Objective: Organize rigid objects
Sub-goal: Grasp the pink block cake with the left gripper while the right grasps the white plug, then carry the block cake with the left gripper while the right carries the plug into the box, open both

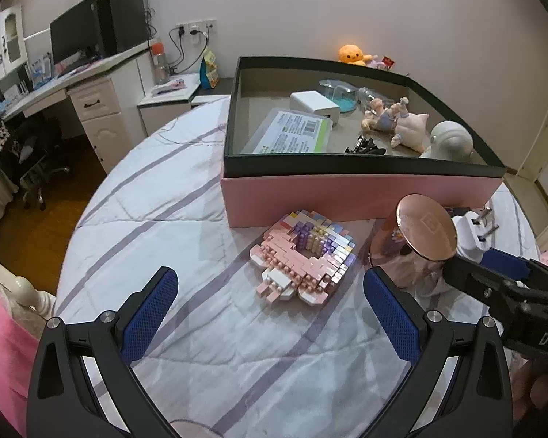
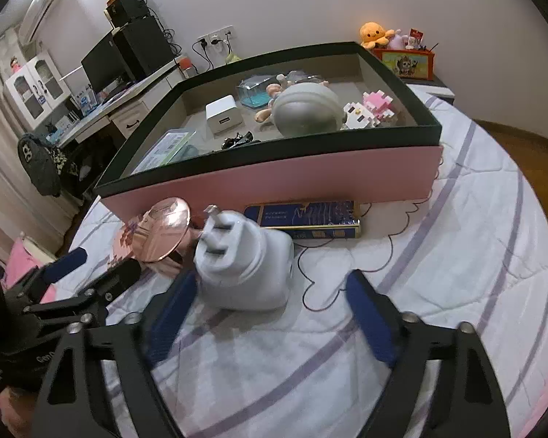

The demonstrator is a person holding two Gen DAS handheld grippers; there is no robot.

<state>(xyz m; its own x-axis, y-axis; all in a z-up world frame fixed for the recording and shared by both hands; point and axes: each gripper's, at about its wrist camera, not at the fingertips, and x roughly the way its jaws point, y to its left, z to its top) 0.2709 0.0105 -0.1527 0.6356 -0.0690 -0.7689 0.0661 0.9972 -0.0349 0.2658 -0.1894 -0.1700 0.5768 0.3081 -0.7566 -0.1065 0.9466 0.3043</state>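
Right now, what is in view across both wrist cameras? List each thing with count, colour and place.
box: 1, pink, black rim, on the bed
brick model: 1, pink and pastel, before the box
copper-lidded jar: 1, right of the model
plug adapter: 1, white, between the right gripper's open fingers
book: 1, blue, against the box
grey dome: 1, inside the box
white charger: 1, inside the box
left gripper: open, empty
right gripper: open

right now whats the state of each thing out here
box: open, no lid, partly filled
plug adapter: on the bed, prongs up, between right tool fingers, not gripped
left tool: open, empty
block toy: flat on the bed
book: closed, flat
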